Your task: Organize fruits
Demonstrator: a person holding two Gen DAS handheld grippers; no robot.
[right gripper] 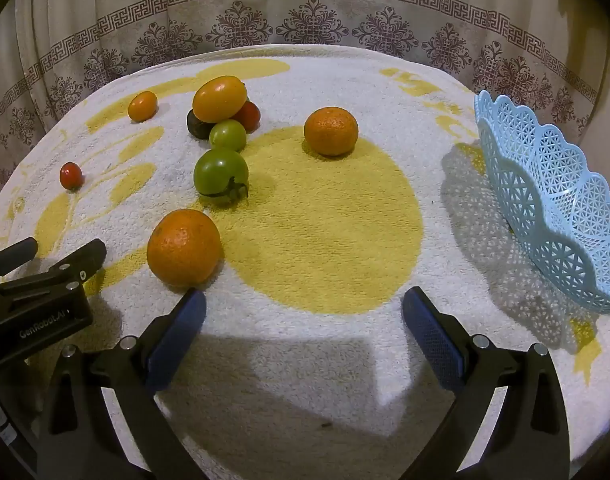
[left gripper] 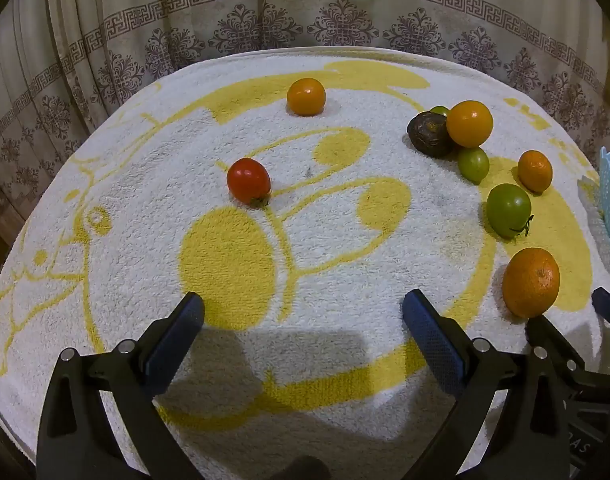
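Both grippers, right gripper (right gripper: 304, 304) and left gripper (left gripper: 303, 310), are hovering spread wide and empty. Nearest orange (right gripper: 184, 247) is sitting just ahead-left of the right one, the basket (right gripper: 553, 216) waiting well right.

A white-and-yellow towel (right gripper: 325, 340) covers the table; oranges (right gripper: 184, 247) lie near and far, green tomatoes (right gripper: 220, 176) between; a far cluster (right gripper: 221, 114) touches; a red tomato (right gripper: 70, 175) sits left; a blue basket (right gripper: 553, 208) stands right.
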